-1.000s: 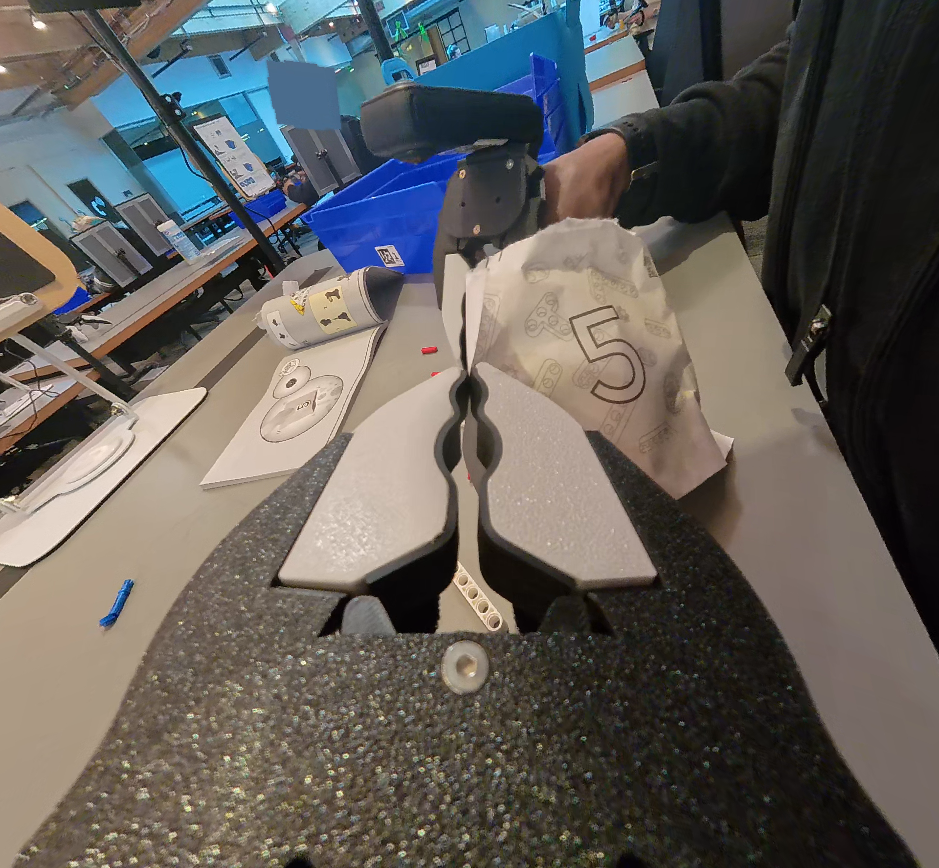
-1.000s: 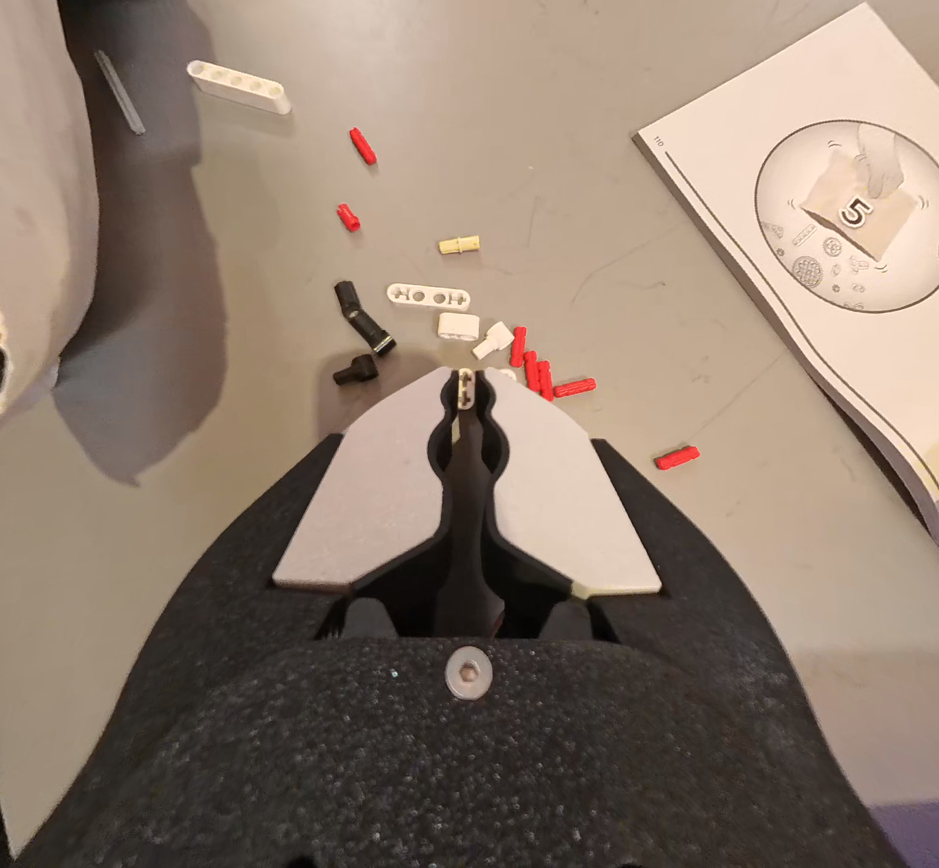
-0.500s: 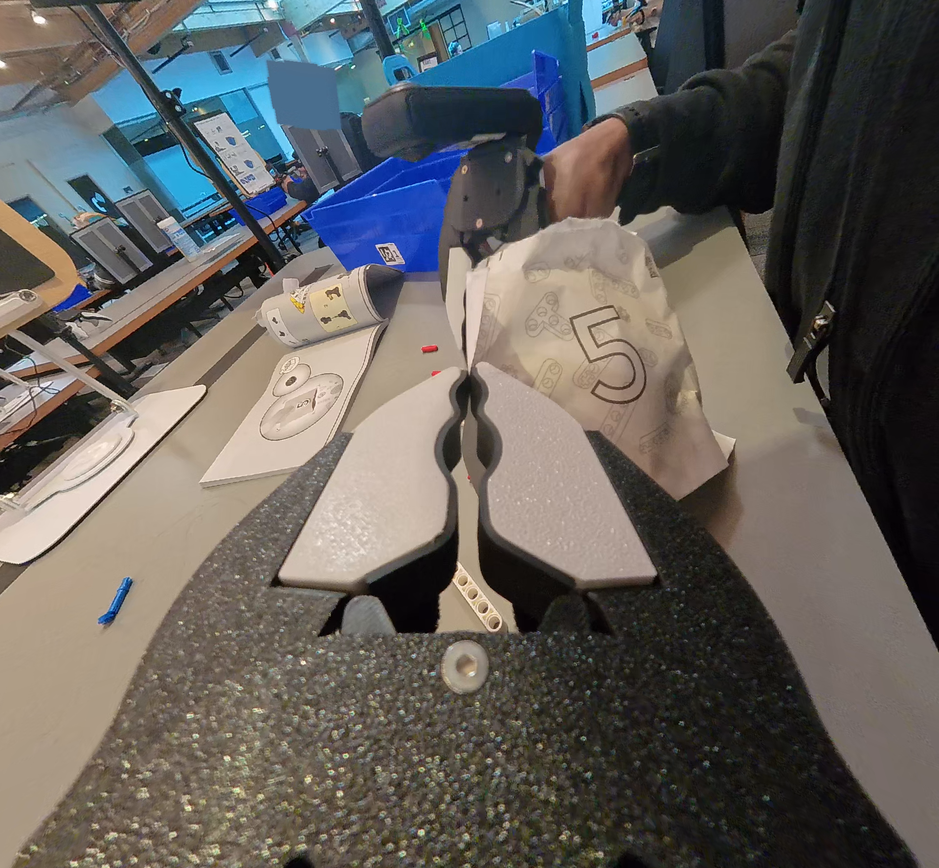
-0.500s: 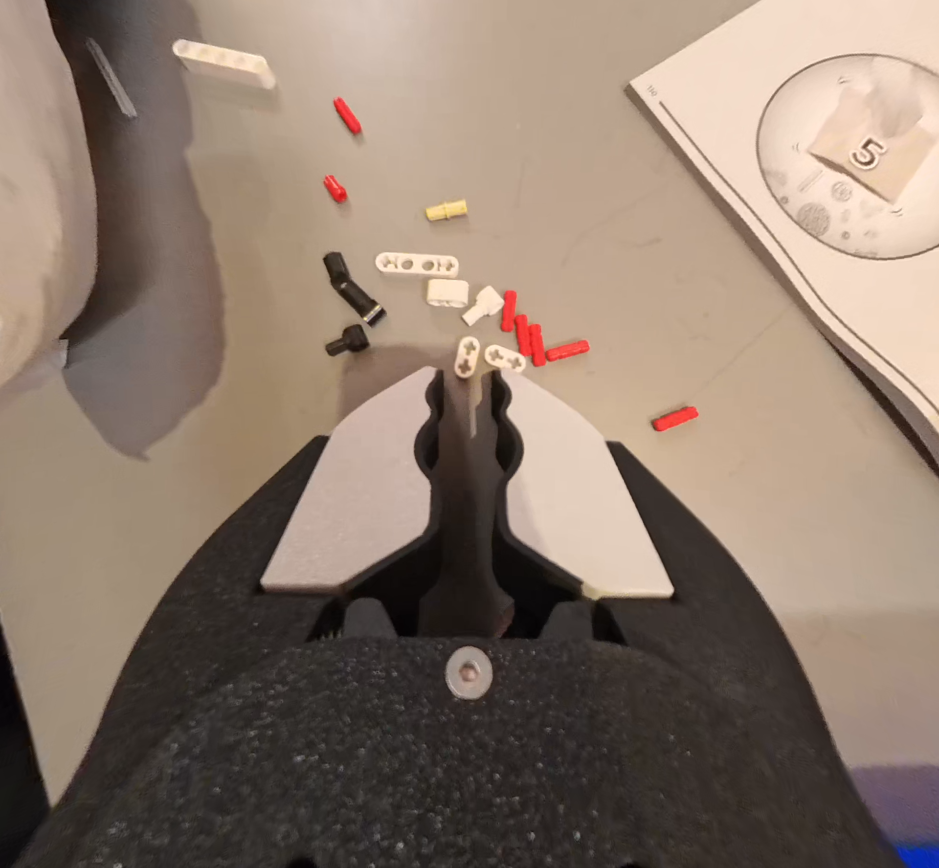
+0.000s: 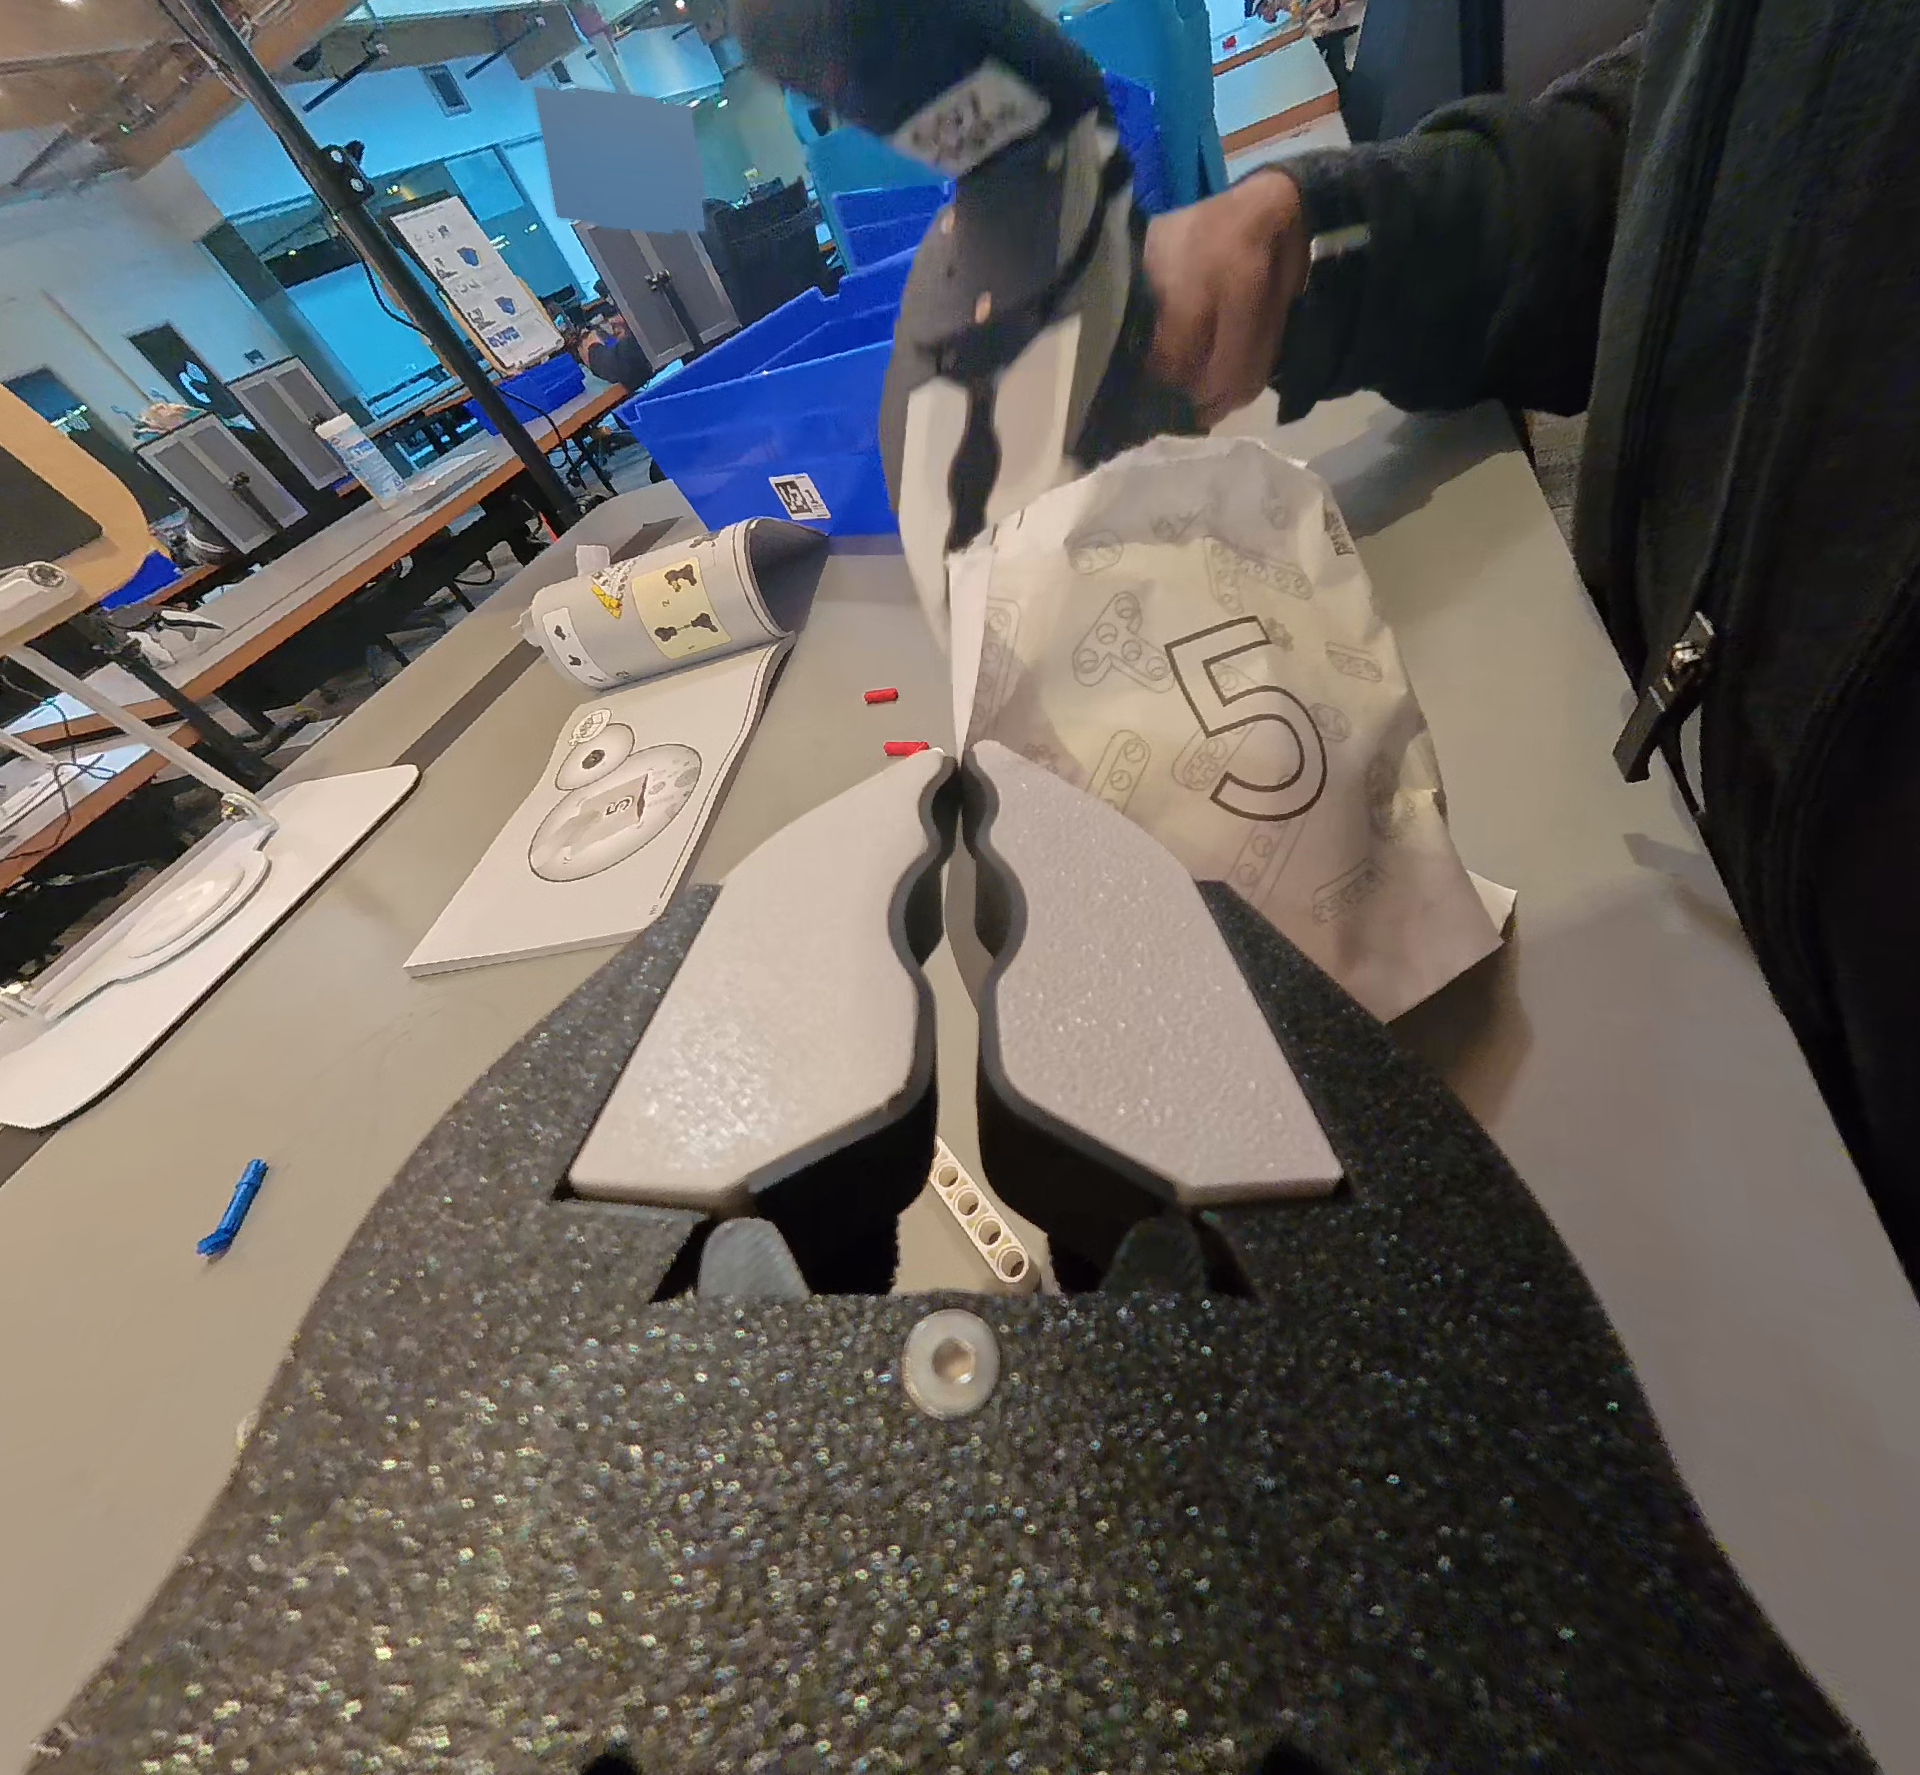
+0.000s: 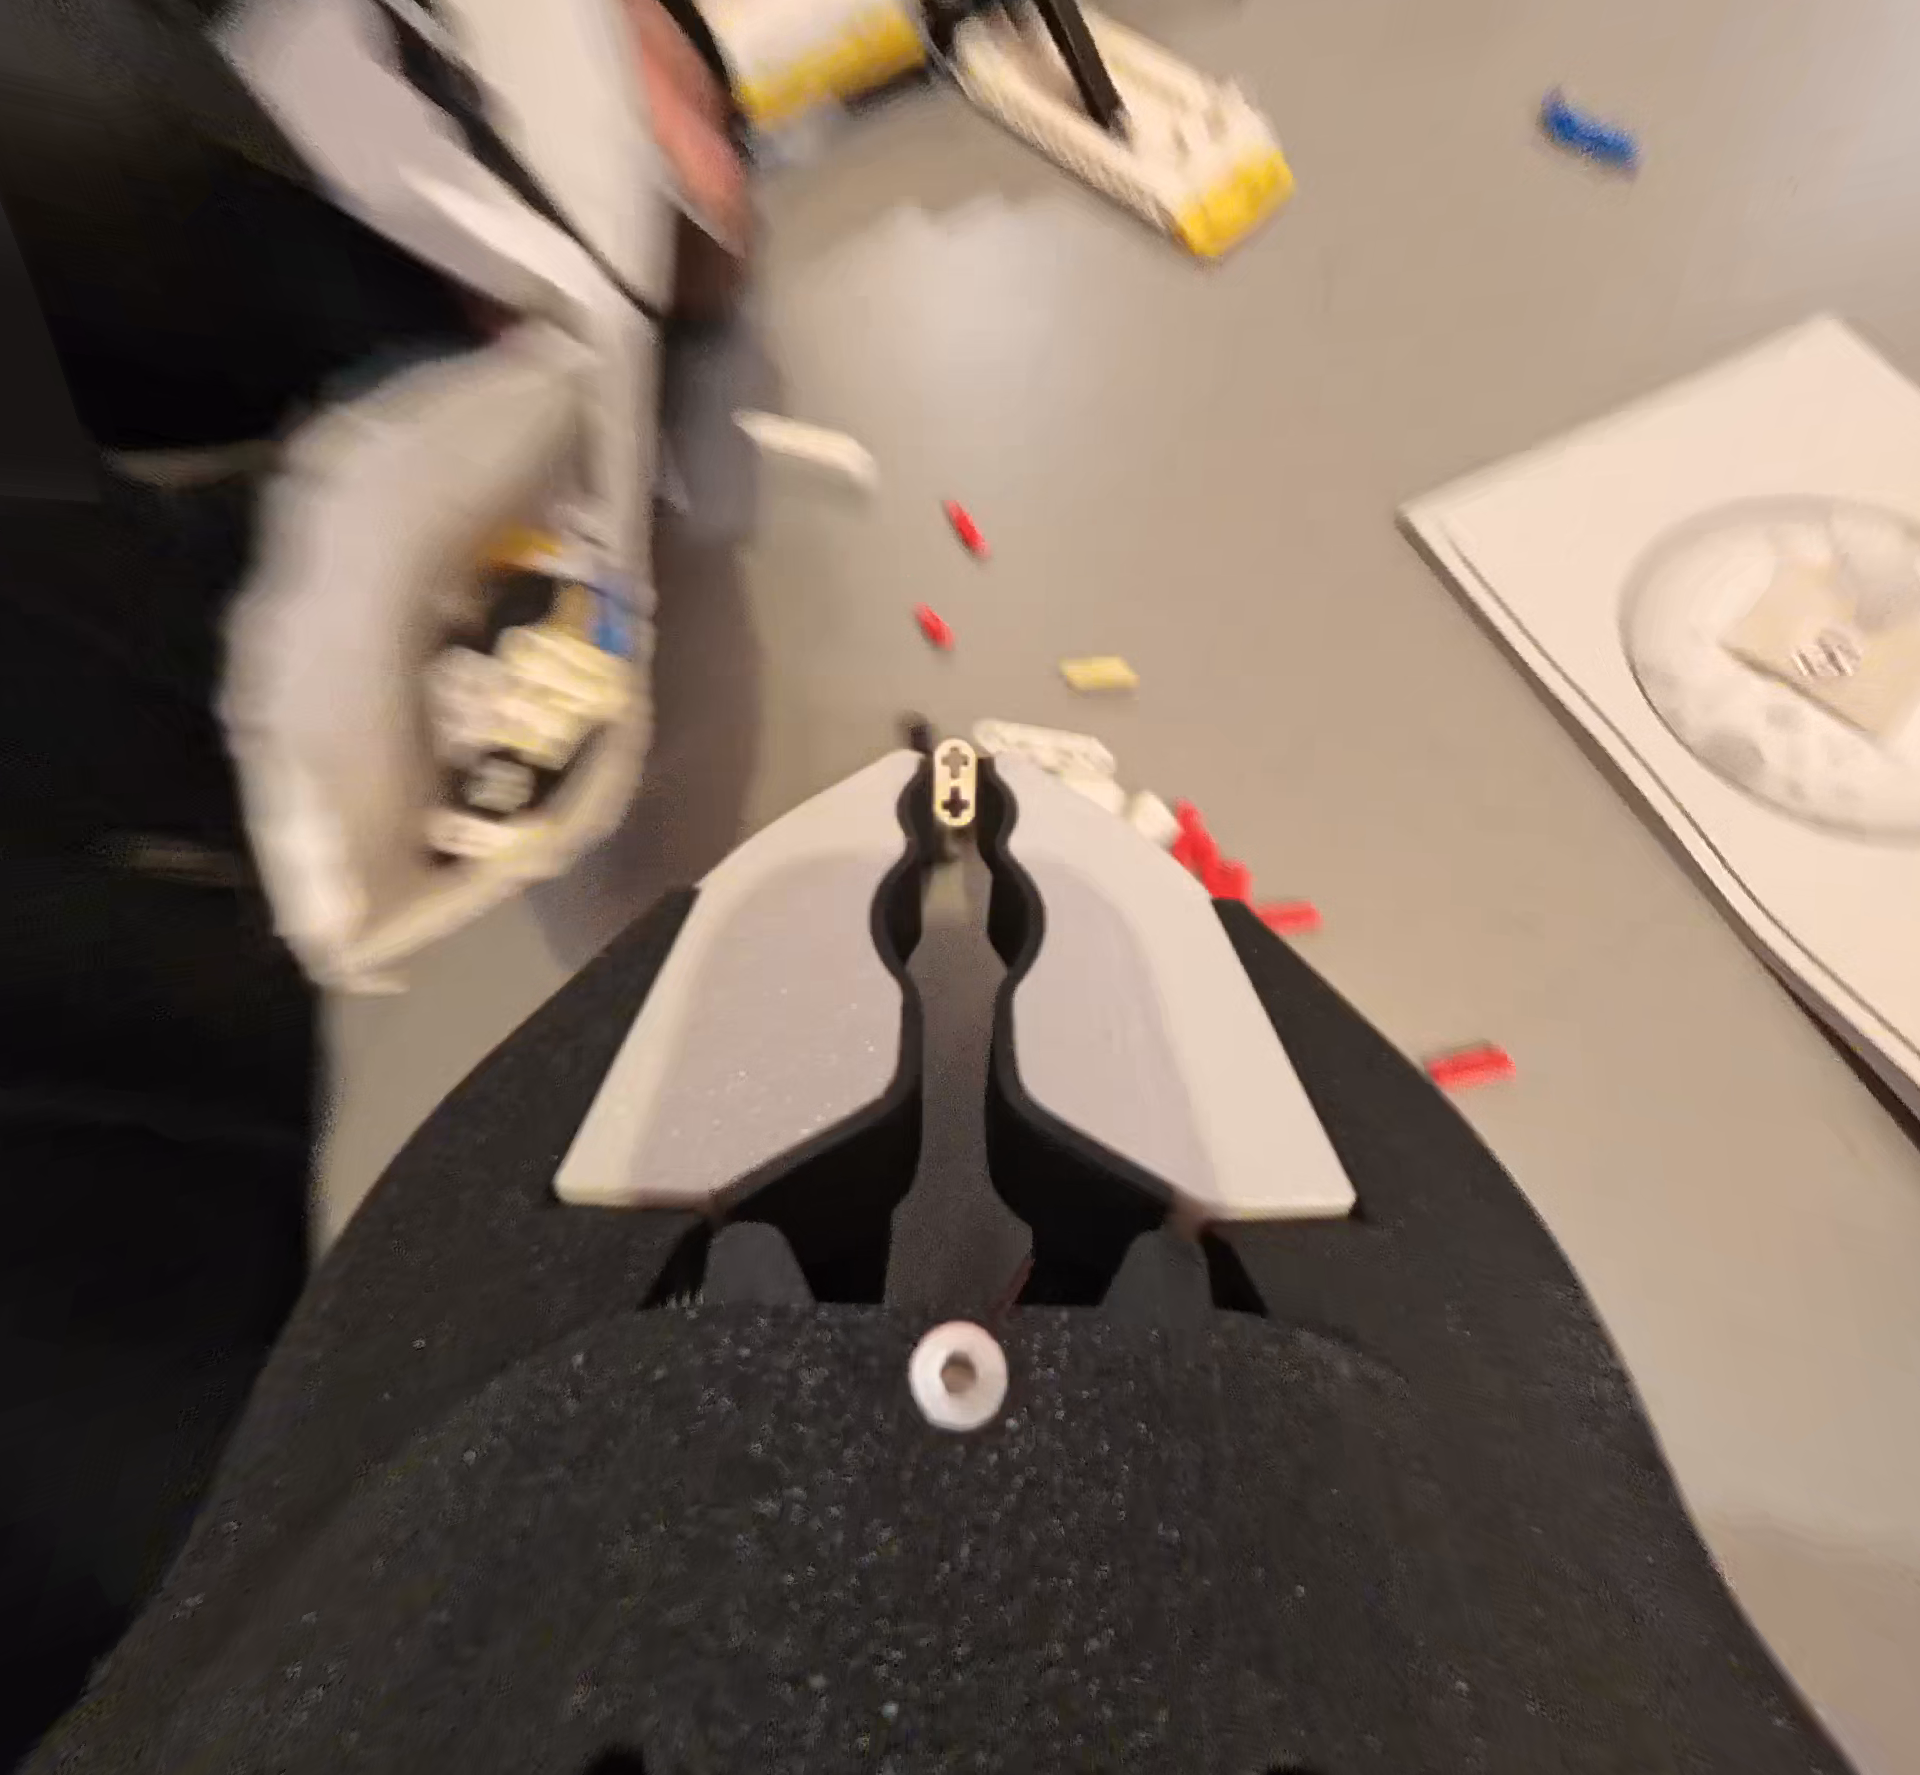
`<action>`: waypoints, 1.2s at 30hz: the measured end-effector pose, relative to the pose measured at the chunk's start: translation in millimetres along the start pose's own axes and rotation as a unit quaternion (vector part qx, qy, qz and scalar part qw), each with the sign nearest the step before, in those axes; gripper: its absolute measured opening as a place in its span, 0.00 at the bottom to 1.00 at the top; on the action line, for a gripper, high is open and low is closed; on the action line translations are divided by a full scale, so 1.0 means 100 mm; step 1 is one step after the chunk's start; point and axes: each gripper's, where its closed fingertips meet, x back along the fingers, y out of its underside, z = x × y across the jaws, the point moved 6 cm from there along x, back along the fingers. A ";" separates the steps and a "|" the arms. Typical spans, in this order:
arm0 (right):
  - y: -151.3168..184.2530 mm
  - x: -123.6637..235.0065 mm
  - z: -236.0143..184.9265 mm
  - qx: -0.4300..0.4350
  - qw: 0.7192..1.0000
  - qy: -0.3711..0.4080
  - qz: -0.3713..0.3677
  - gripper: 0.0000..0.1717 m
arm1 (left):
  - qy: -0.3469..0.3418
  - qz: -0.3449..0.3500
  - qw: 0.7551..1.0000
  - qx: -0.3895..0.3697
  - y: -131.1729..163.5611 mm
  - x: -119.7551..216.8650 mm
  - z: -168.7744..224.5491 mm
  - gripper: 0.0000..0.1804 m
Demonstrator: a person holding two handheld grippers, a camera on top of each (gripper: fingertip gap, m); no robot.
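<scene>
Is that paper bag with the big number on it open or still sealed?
Open. The right wrist view looks into the bag's mouth, where blurred yellow, white and dark pieces show inside, and the left tool pinches its edge.

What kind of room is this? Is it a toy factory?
Probably not a factory: more likely a big shared workshop. There are long grey worktables, stacked blue plastic bins, and an open white building-instruction booklet beside small red plastic pins.

Small cream 2-hole link (image 6: pixel 955 783) stands upright, pinched between right tongs (image 6: pixel 956 769) above scattered red pins (image 6: pixel 1236 878).
</scene>
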 end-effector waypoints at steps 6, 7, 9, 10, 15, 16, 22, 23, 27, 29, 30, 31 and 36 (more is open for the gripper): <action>-0.31 0.07 -0.35 0.048 0.994 -0.080 0.059 0.12 | 0.003 -0.003 1.000 0.001 0.01 -0.01 0.00 0.00; -0.28 0.04 -0.32 0.053 0.995 -0.071 0.049 0.15 | 0.003 -0.003 1.000 0.001 0.01 -0.01 0.01 0.00; -0.21 0.01 -0.20 0.047 0.997 -0.050 0.029 0.17 | 0.003 -0.003 1.000 -0.001 0.01 -0.01 0.01 0.00; -0.18 0.02 -0.15 0.038 0.998 -0.048 0.025 0.18 | 0.003 -0.005 1.000 -0.002 0.01 0.00 0.01 0.00; -0.04 0.06 -0.05 0.015 0.999 -0.043 0.020 0.18 | -0.001 -0.017 1.000 -0.010 0.02 -0.01 0.02 0.00; -0.05 0.10 -0.03 0.008 0.999 -0.041 0.031 0.17 | -0.001 -0.014 1.000 -0.010 0.02 -0.01 0.02 0.00; 0.14 0.03 0.07 -0.006 1.000 -0.014 -0.007 0.14 | 0.007 -0.002 1.000 -0.010 -0.01 0.01 0.03 0.00; 0.19 -0.05 0.05 0.011 0.999 -0.001 -0.037 0.14 | 0.007 -0.002 1.000 -0.010 -0.01 0.00 0.03 0.00; 0.27 -0.27 -0.02 0.033 0.995 0.009 -0.094 0.15 | 0.006 -0.002 1.000 -0.011 -0.01 0.01 0.03 0.00; 0.32 -0.32 -0.01 0.034 0.993 0.018 -0.115 0.15 | 0.006 -0.003 1.000 -0.011 0.00 0.01 0.02 0.00; 0.34 -0.34 -0.01 0.041 0.992 0.022 -0.121 0.13 | 0.005 -0.003 1.000 -0.011 0.00 0.01 0.02 0.00; 0.34 -0.35 -0.02 0.045 0.992 0.022 -0.118 0.09 | 0.005 -0.003 1.000 -0.011 0.00 0.00 0.02 0.00; 0.32 -0.27 0.00 0.023 0.995 0.005 -0.093 0.05 | 0.005 -0.005 1.000 -0.010 0.00 0.00 0.01 0.00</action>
